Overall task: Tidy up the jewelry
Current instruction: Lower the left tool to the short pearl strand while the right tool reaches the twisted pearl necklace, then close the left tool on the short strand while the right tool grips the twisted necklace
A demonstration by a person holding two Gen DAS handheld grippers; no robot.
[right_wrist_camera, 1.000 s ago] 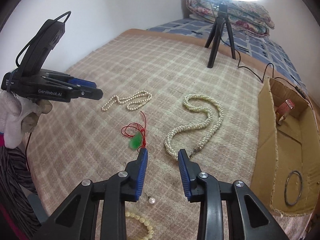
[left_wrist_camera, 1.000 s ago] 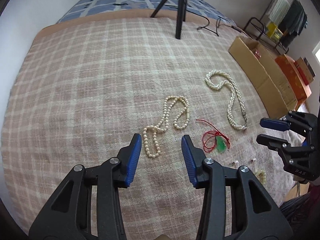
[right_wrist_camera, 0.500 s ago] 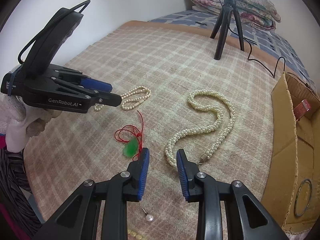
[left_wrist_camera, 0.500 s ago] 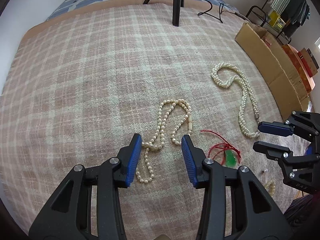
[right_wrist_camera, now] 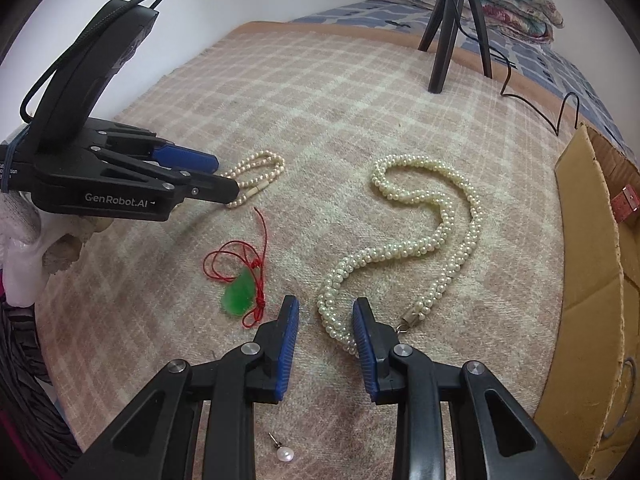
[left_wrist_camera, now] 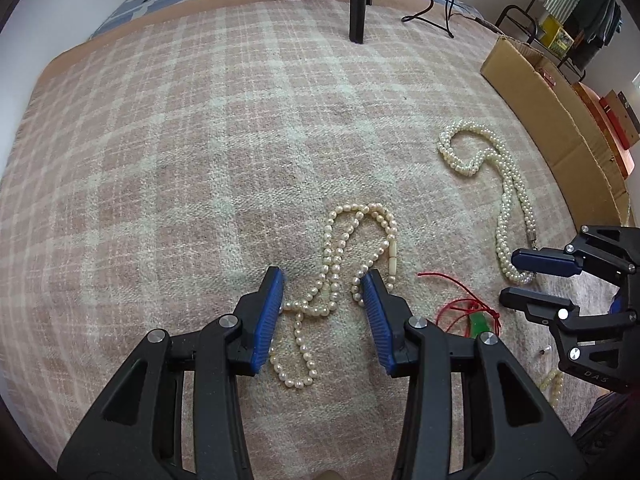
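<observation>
A thin pearl necklace lies looped on the checked blanket. My left gripper stands open low over it, with its lower strands between the jaws and clear of the pads. A thick twisted pearl necklace lies to the right. My right gripper is open astride that necklace's near loop, by the metal clasp. A green pendant on red cord rests between the two necklaces. The right wrist view shows the left gripper, and the left wrist view shows the right gripper.
An open cardboard box runs along the blanket's right side, with a dark ring inside. A tripod and its cable stand at the far end. A pearl stud and a bead bracelet lie near the front edge.
Both grippers have come down and forward. The thin necklace now sits between the left jaws, and the thick necklace's near loop now sits between the right jaws.
</observation>
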